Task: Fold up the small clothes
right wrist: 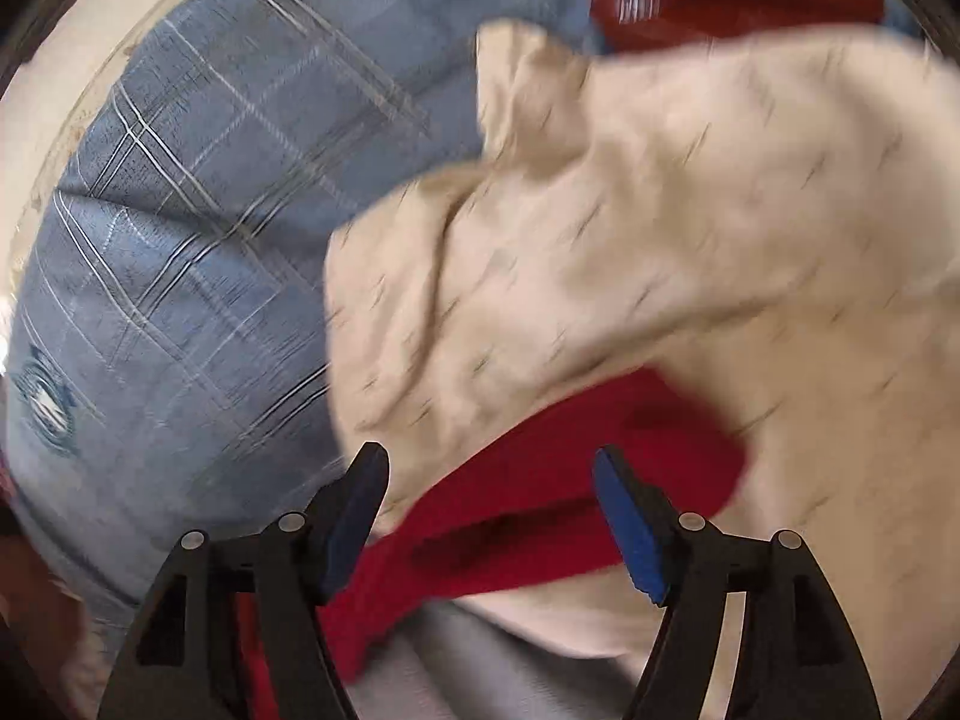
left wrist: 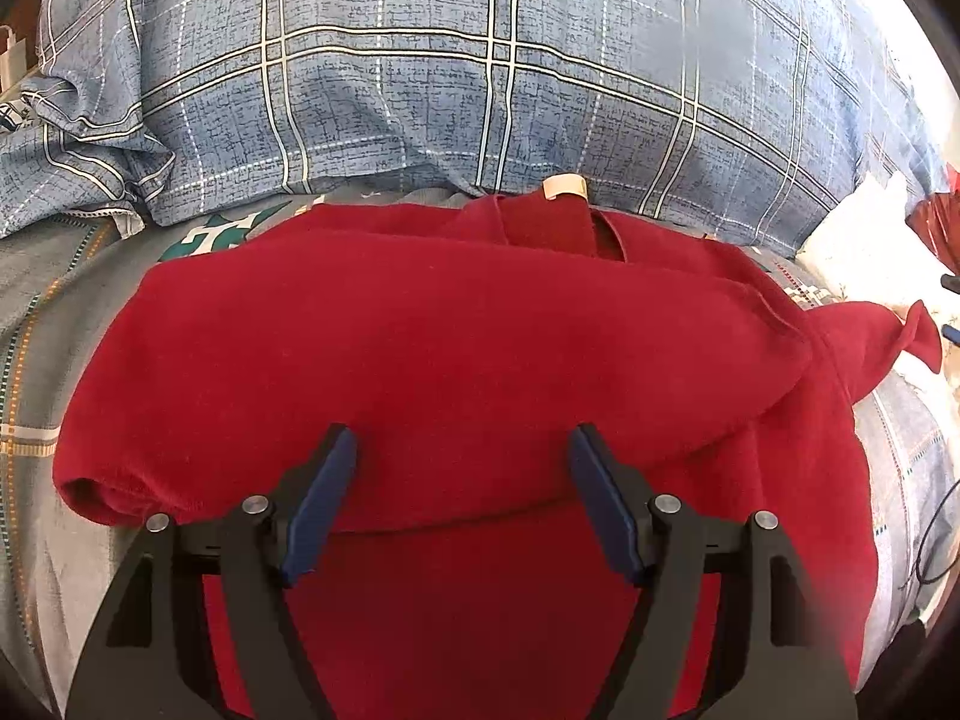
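Low in the frame, the left tool (left wrist: 462,441) gapes wide over the folded red top (left wrist: 420,348) on the bed (left wrist: 36,372), gripping nothing. The right tool (right wrist: 491,461) stands just as wide and empty; beyond it, red cloth (right wrist: 540,480) beneath a blurred cream garment (right wrist: 660,228), a plaid pillow (right wrist: 198,240) upper left.

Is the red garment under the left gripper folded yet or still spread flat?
Partly folded: the red knit garment has one layer doubled over another, its rolled fold edge running across the near side; a corner trails loose at right.

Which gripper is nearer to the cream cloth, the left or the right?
Right. The right gripper hangs open just below the cream cloth. The left gripper is over the red garment, the cloth far off to its right.
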A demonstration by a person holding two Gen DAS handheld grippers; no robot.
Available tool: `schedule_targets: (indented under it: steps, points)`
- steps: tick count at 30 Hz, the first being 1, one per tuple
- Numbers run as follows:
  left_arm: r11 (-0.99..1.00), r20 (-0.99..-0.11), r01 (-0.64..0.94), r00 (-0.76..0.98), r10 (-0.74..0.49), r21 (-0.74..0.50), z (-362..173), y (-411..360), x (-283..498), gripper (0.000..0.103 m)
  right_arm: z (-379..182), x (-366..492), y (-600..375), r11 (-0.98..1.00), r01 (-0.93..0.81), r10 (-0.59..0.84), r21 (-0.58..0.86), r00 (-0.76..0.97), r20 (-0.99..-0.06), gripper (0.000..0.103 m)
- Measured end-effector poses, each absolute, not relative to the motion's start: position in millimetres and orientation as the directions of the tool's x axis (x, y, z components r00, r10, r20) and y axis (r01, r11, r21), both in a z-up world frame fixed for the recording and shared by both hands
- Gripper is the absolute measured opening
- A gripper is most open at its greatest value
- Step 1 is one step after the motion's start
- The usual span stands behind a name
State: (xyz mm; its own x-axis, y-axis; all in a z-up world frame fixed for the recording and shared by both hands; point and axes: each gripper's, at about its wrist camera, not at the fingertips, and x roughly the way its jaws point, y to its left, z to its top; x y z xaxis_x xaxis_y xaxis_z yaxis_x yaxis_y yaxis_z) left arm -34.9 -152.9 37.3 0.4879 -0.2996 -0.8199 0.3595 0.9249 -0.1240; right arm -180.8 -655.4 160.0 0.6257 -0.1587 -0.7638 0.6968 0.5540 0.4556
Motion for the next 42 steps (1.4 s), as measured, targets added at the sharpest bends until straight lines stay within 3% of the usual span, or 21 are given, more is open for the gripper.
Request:
schedule_targets:
  steps: [6,7,8,9,14,19,22,26,31,33,34,35,36,40,42]
  points:
    - [0.927,-0.808,0.35,0.504,-0.306,-0.133,44.4,-149.3,-38.9,0.073,123.8,-151.1,-648.8,0.518,0.767,-0.165,0.379,0.524,-0.835,0.071]
    - [0.928,-0.8,0.35,0.517,-0.305,-0.128,49.1,-147.1,-41.0,0.073,118.3,-146.8,-650.6,0.522,0.769,-0.162,0.369,0.515,-0.842,0.059]
    - [0.929,-0.793,0.349,0.528,-0.304,-0.124,53.1,-145.3,-42.6,0.073,115.5,-144.0,-652.6,0.527,0.767,-0.168,0.366,0.517,-0.84,0.025]
    - [0.929,-0.782,0.349,0.544,-0.305,-0.12,59.5,-141.6,-44.9,0.073,117.0,-143.7,-652.7,0.538,0.76,-0.185,0.364,0.528,-0.829,0.014]
    - [0.94,-0.753,0.322,0.588,-0.294,-0.116,80.5,-114.7,-44.8,0.073,171.0,-149.7,-614.1,0.69,0.635,-0.236,0.347,0.65,-0.722,0.012]
    - [0.955,-0.722,0.258,0.633,-0.28,-0.144,99.7,-84.5,-35.8,0.073,246.8,-134.0,-527.3,0.878,0.343,-0.084,0.332,0.796,-0.6,0.012]
    - [0.953,-0.712,0.219,0.634,-0.302,-0.208,108.3,-67.4,-28.8,0.073,262.1,-107.6,-464.7,0.926,0.162,0.066,0.341,0.819,-0.57,0.012]
    - [0.953,-0.704,0.197,0.642,-0.303,-0.23,111.6,-56.3,-28.1,0.073,235.8,-57.6,-369.7,0.939,-0.045,0.256,0.341,0.753,-0.606,0.012]
    - [0.947,-0.712,0.18,0.625,-0.319,-0.266,103.6,-45.9,-25.4,0.073,150.9,-6.0,-257.1,0.909,-0.204,0.411,0.362,0.575,-0.708,0.017]
    - [0.942,-0.716,0.187,0.613,-0.335,-0.28,99.6,-44.6,-25.2,0.073,114.0,4.1,-235.2,0.894,-0.191,0.447,0.406,0.458,-0.768,0.028]
    - [0.938,-0.714,0.202,0.608,-0.347,-0.283,98.2,-45.2,-25.4,0.073,104.6,-0.2,-233.8,0.888,-0.179,0.458,0.423,0.422,-0.783,0.041]
    - [0.934,-0.714,0.218,0.602,-0.357,-0.282,96.6,-46.5,-25.0,0.073,100.2,-3.5,-236.4,0.886,-0.166,0.461,0.433,0.408,-0.788,0.045]
    - [0.932,-0.717,0.234,0.595,-0.363,-0.278,94.4,-48.4,-24.5,0.073,103.5,-14.2,-244.2,0.888,-0.161,0.456,0.43,0.427,-0.781,0.045]
    - [0.927,-0.725,0.247,0.578,-0.376,-0.283,86.3,-56.7,-16.6,0.076,132.5,-54.1,-288.2,0.91,-0.123,0.397,0.397,0.536,-0.745,0.068]
    - [0.922,-0.722,0.252,0.572,-0.388,-0.295,83.8,-63.0,-8.7,0.076,144.9,-74.7,-317.6,0.936,-0.065,0.315,0.346,0.593,-0.741,0.069]
